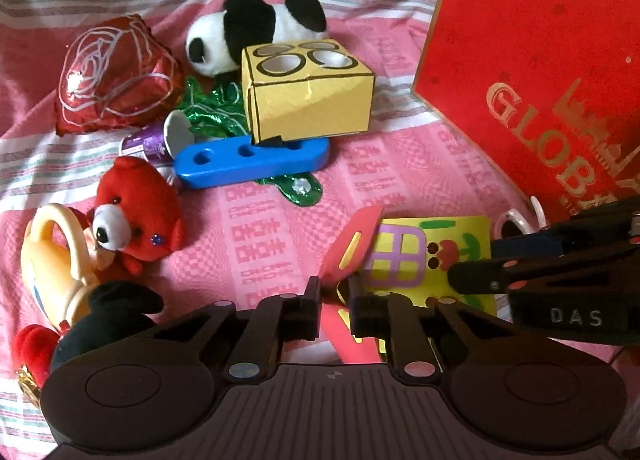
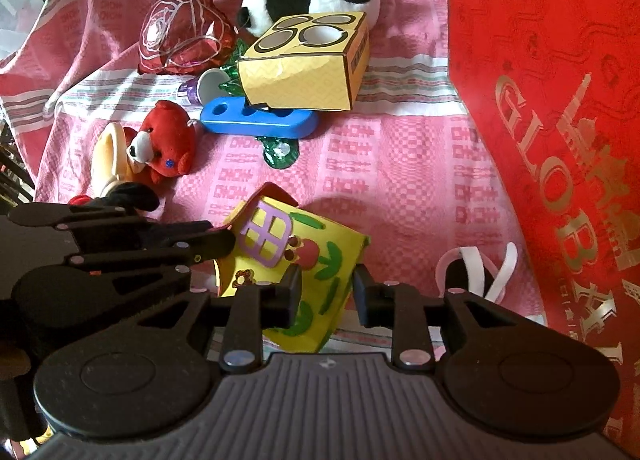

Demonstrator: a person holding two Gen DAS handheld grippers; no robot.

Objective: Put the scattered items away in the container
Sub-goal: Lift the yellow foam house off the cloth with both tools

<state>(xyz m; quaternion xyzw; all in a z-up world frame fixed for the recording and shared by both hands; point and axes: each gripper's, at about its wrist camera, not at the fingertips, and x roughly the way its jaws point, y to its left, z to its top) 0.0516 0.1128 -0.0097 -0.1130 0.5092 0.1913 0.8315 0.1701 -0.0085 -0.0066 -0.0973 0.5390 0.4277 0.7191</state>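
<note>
A yellow foam house [image 2: 292,260] with a pink roof [image 1: 352,248] is worked on by both grippers at the near edge of a pink striped cloth [image 2: 400,163], beside the red gift bag [image 2: 560,139] that appears to serve as the container. The left gripper [image 1: 334,292] is seen nearly shut, its jaws pinched on the thin pink roof edge. The right gripper [image 2: 326,284] is held partly open with the yellow wall between its jaws — no firm press by the pads [image 2: 291,288] can be made out. The house is tilted and half lifted, judged to be steadied from two sides because the foam is floppy and would fold in a single grip.

The remaining items are left scattered farther back: a red teddy bear [image 1: 136,211] against a cream plastic toy [image 1: 52,256], a blue block with holes [image 1: 252,159] under a yellow cardboard box [image 1: 308,91], a purple cup [image 1: 160,139], a red foil rose [image 1: 112,75] and a panda toy [image 1: 256,31] — all well apart from the bag, so most of the tidying is judged still to be done.
</note>
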